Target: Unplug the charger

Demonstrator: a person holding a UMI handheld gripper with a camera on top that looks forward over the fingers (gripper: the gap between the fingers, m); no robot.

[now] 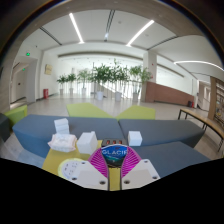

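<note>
My gripper (113, 152) is shut on a small dark blue thing (113, 155) with white lettering that reads "GLACIE". Both magenta pads (98, 162) press on its sides, and it sits right between the fingertips. I cannot tell whether it is a charger; no cable or socket shows. Just beyond the fingers, three white box-like things stand on a yellow-green surface (52, 158): one to the left (62, 128), one nearer the middle (88, 140) and one to the right (135, 138).
Grey upholstered blocks (40, 128) and yellow-green ones (92, 110) spread beyond the surface. A wooden bench or rail (200, 122) stands at the right. Far off is a wide lobby floor with potted plants (105, 78) and glass walls.
</note>
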